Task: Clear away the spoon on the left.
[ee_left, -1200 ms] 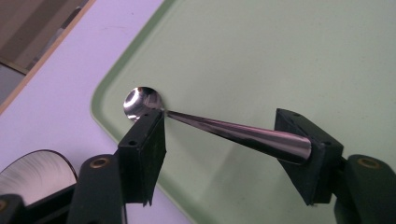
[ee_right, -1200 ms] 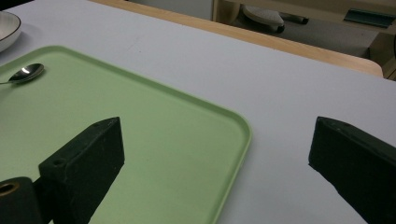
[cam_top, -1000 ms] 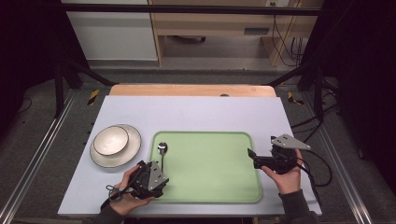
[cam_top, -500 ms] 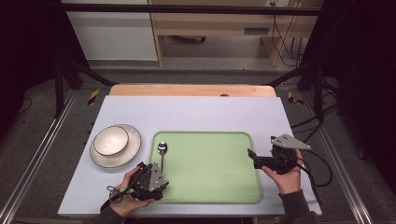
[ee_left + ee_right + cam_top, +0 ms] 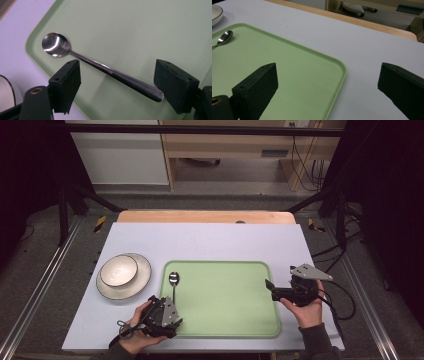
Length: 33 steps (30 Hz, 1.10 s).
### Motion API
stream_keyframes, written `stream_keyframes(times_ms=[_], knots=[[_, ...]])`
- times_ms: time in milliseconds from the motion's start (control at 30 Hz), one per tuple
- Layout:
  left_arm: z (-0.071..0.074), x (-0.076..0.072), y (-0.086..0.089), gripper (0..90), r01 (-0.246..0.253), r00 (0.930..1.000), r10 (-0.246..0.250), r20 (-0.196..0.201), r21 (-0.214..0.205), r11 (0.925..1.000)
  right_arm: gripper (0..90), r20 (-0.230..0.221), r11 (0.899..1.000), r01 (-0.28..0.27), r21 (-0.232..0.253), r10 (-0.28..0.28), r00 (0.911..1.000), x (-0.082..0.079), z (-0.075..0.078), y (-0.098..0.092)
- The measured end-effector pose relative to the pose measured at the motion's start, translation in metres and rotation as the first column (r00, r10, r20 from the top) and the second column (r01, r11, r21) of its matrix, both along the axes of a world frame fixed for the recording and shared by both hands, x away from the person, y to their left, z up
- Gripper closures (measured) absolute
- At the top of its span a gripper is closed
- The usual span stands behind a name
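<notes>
Spoon (image 5: 100,68) released (seemingly); left tongs (image 5: 117,82) opening

The tray (image 5: 225,300) lies in the middle of the table (image 5: 210,240). A spoon (image 5: 173,285) lies on the tray, by its left edge. A bowl (image 5: 118,270) sits on a plate (image 5: 140,282), left of the tray. The left gripper (image 5: 172,312) is at the tray's near left corner, with the spoon's handle between its wide jaws. The right gripper (image 5: 268,288) is at the tray's right edge.
</notes>
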State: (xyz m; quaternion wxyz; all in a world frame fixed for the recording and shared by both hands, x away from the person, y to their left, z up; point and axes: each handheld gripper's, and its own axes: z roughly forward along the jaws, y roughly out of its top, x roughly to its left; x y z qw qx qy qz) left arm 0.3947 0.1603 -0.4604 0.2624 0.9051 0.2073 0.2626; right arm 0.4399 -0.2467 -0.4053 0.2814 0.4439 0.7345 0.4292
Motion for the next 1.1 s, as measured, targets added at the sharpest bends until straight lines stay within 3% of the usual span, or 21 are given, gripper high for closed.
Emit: stream_keyframes(times_ms=[367,533,700,767,933,967,1100], knots=[[0.009,0.002,0.008,21.4,-0.022,0.9998,0.022,0.000,-0.052,0.9984,3.1,-0.001,1.000,0.001,0.007,-0.001,1.0000,0.000,0.001,0.000],[0.017,0.004,0.018,22.0,-0.053,0.9985,0.054,0.008,-0.106,0.9930,3.2,0.006,1.000,0.004,0.006,-0.004,1.0000,0.000,0.001,-0.001],[0.025,0.006,0.032,22.6,-0.091,0.9947,0.099,0.028,-0.199,0.9758,3.2,0.009,1.000,0.012,0.011,-0.012,0.9999,-0.001,0.002,-0.002],[0.029,0.006,0.038,22.8,-0.122,0.9902,0.135,0.036,-0.255,0.9592,3.2,0.012,1.000,0.013,0.011,-0.013,0.9998,-0.001,0.002,-0.002],[0.034,0.007,0.050,23.3,-0.152,0.9831,0.176,0.049,-0.312,0.9377,3.1,0.016,1.000,0.017,0.013,-0.017,0.9997,-0.001,0.003,-0.003],[0.035,0.007,0.053,23.4,-0.157,0.9820,0.182,0.051,-0.314,0.9362,3.1,0.015,1.000,0.019,0.015,-0.019,0.9997,-0.002,0.003,-0.003],[0.037,0.008,0.062,23.5,-0.189,0.9741,0.221,0.050,-0.359,0.9141,3.1,0.019,1.000,0.021,0.014,-0.021,0.9996,-0.002,0.003,-0.004]])
